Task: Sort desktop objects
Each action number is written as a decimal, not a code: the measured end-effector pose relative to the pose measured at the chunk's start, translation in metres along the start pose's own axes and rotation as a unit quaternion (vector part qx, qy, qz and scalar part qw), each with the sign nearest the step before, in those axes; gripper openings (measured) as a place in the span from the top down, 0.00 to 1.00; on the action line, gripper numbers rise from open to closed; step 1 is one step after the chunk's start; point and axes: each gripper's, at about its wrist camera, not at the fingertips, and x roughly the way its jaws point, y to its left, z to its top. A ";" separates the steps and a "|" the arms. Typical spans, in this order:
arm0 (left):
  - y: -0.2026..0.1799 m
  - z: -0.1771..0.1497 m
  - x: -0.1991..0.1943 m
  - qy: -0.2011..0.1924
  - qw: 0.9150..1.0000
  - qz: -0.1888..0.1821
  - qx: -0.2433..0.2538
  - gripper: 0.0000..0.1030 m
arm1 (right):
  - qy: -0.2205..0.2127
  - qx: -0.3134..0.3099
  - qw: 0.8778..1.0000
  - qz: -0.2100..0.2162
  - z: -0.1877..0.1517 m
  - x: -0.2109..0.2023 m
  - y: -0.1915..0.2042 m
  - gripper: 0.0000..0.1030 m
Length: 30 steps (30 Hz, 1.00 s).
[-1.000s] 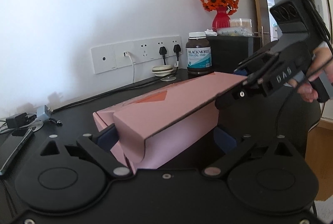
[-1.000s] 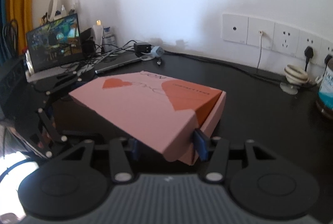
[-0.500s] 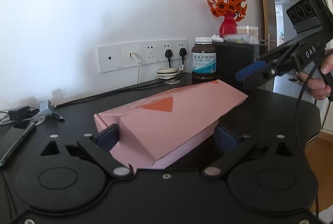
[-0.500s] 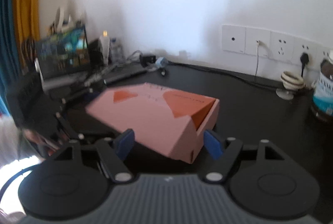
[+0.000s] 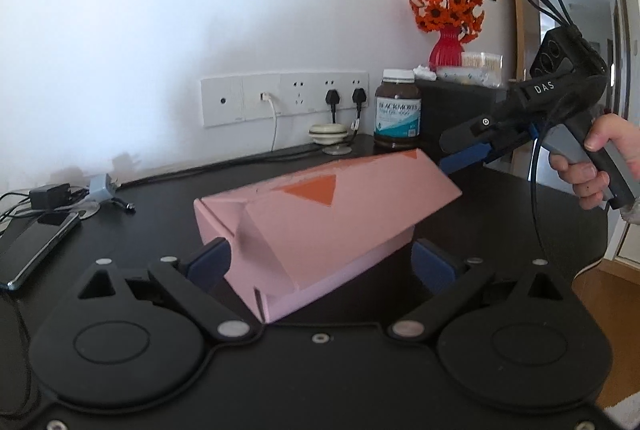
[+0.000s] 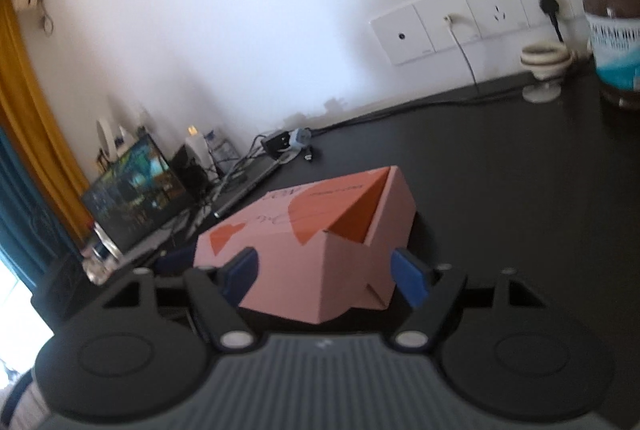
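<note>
Since the earlier frame, the right tongs (image 6: 326,272) had let go of the pink box (image 5: 320,230), their jaws having just been opening, and had drawn back from its far end while rolling to one side. In the right wrist view their blue pads (image 6: 408,280) now stood wide on either side of the box's near end, with a clear gap on the right; whether the left pad touched it could not be told. In the left wrist view the right tongs (image 5: 466,156) hung just beyond the box's raised far corner, held by a person's hand (image 5: 600,166). The left tongs (image 5: 320,264) also stood wide around the box's near end; the left pad lay close against the cardboard, the right pad apart from it. The box lay on the black worktop (image 5: 152,214) with its lid flap lifted at a slant. Behind it stood a brown supplement jar (image 5: 398,110) near the wall sockets (image 5: 284,96), a red vase of orange flowers (image 5: 447,26), and a phone (image 5: 38,246) at the left.
</note>
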 end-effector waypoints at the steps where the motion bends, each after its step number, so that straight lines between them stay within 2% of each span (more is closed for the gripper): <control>1: -0.001 -0.001 0.000 0.003 1.000 0.001 -0.001 0.04 | 0.002 -0.002 1.000 0.001 -0.002 0.002 0.000 0.29; 3: -0.002 -0.003 -0.002 0.005 1.000 -0.001 0.001 0.04 | 0.008 -0.021 1.000 -0.013 -0.005 0.005 0.003 0.29; 5: -0.005 -0.004 -0.004 0.002 1.000 -0.003 0.010 0.04 | 0.011 -0.074 0.996 -0.042 -0.008 0.003 0.015 0.29; 6: -0.007 -0.004 -0.004 0.001 1.000 -0.004 0.016 0.04 | 0.012 -0.115 0.991 -0.064 -0.010 0.001 0.024 0.28; 7: -0.008 -0.005 -0.005 0.000 1.000 -0.006 0.021 0.04 | 0.010 -0.173 0.981 -0.090 -0.013 -0.001 0.037 0.26; 9: -0.011 -0.005 -0.004 -0.001 0.999 -0.013 0.030 0.04 | 0.005 -0.294 0.946 -0.133 -0.025 -0.003 0.066 0.17; 10: -0.012 -0.005 -0.003 0.001 0.999 -0.016 0.034 0.04 | -0.001 -0.353 0.923 -0.152 -0.035 -0.001 0.080 0.13; 12: -0.014 -0.007 0.000 0.005 0.999 -0.019 0.038 0.04 | -0.012 -0.457 0.870 -0.186 -0.053 0.004 0.106 0.12; 17: -0.011 -0.009 0.000 0.008 0.999 -0.034 0.039 0.03 | -0.001 -0.587 0.775 -0.234 -0.085 0.041 0.135 0.12; 19: -0.009 -0.009 -0.001 0.011 0.998 -0.041 0.041 0.03 | 0.015 -0.616 0.749 -0.243 -0.093 0.059 0.141 0.12; 22: -0.008 -0.010 -0.001 0.014 0.998 -0.053 0.043 0.02 | 0.026 -0.633 0.735 -0.242 -0.099 0.078 0.145 0.13; 24: -0.007 -0.010 -0.002 0.013 0.997 -0.057 0.049 0.02 | 0.024 -0.637 0.733 -0.237 -0.100 0.085 0.149 0.14; 26: -0.006 -0.010 -0.001 0.014 0.996 -0.064 0.052 0.01 | 0.023 -0.640 0.732 -0.233 -0.100 0.091 0.152 0.18; 28: -0.004 -0.009 -0.002 0.014 0.996 -0.072 0.053 0.01 | 0.016 -0.634 0.738 -0.230 -0.097 0.094 0.152 0.36; 30: -0.004 -0.009 -0.002 0.013 0.995 -0.079 0.054 0.01 | 0.010 -0.621 0.751 -0.226 -0.092 0.095 0.150 0.38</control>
